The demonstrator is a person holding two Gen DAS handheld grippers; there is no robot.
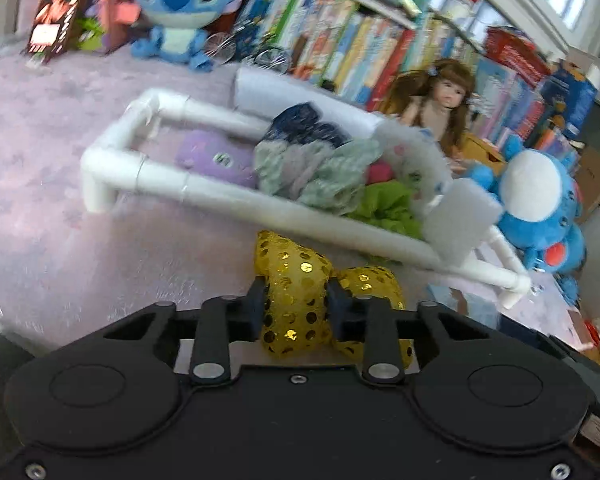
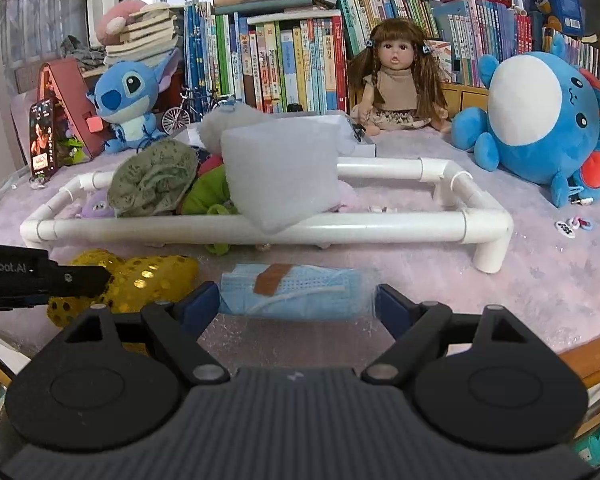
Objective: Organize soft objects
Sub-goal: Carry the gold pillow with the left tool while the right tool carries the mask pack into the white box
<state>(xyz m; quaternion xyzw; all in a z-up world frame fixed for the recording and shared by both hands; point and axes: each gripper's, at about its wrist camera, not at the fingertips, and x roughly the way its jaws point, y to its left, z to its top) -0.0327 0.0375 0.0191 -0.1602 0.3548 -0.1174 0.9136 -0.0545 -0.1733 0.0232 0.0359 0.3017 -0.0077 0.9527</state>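
The left gripper [image 1: 296, 300] is clamped on a gold sequined fabric piece [image 1: 296, 280] near the front edge of the pink worktop [image 2: 500, 300], just outside the white pipe frame [image 2: 260, 226]. The right gripper [image 2: 298, 300] has its fingers set wide at either end of a blue face mask [image 2: 300, 294] — whether they press it cannot be told. Inside the frame lie a white foam block [image 2: 280, 172], a green cloth [image 2: 152, 180] and a purple plush [image 1: 216, 158].

Gold sequin-spotted bow [image 1: 296, 280], pale blue mask [image 2: 296, 292], white pipe frame [image 2: 340, 226].
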